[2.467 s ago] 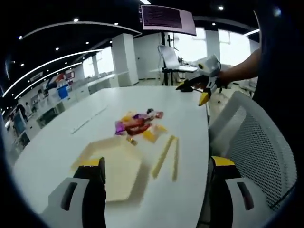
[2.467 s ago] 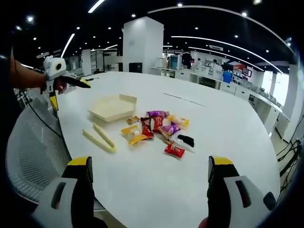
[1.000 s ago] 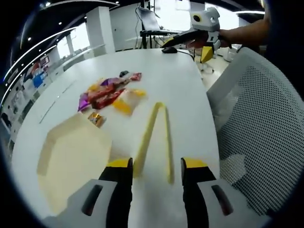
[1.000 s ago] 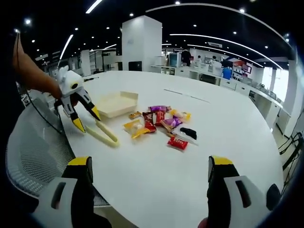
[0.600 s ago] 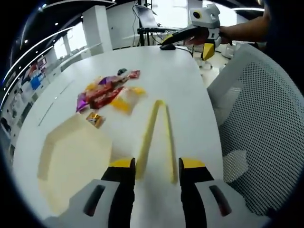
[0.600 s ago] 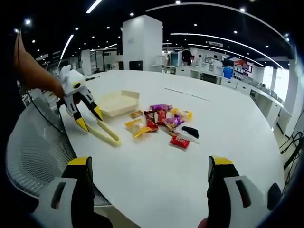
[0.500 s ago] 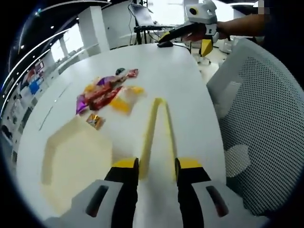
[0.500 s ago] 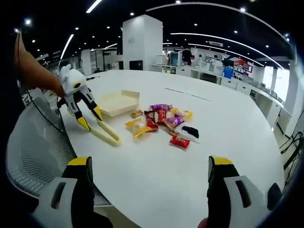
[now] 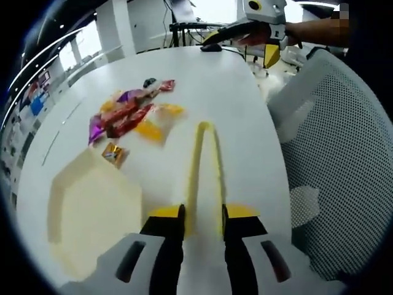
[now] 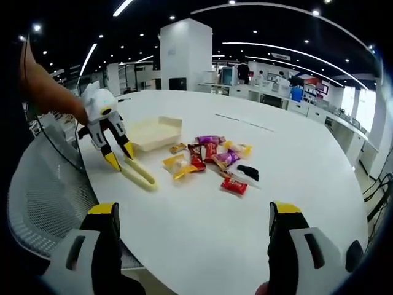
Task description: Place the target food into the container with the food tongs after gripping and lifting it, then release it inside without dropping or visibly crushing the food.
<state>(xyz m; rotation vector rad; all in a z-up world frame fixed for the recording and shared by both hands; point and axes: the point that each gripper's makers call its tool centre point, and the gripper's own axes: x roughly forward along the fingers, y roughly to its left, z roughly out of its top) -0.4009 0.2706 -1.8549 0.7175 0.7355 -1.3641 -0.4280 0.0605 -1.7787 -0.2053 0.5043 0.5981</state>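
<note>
The left gripper [image 9: 203,214] pinches both arms of the tongs [image 9: 205,166], narrowing them though their ends stay apart, beside the foodless tray [image 9: 92,212].

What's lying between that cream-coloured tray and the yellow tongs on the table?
In the left gripper view, bare white tabletop separates the tray from the tongs; one small gold-wrapped snack sits by the tray's far corner. The right gripper view agrees.
</note>
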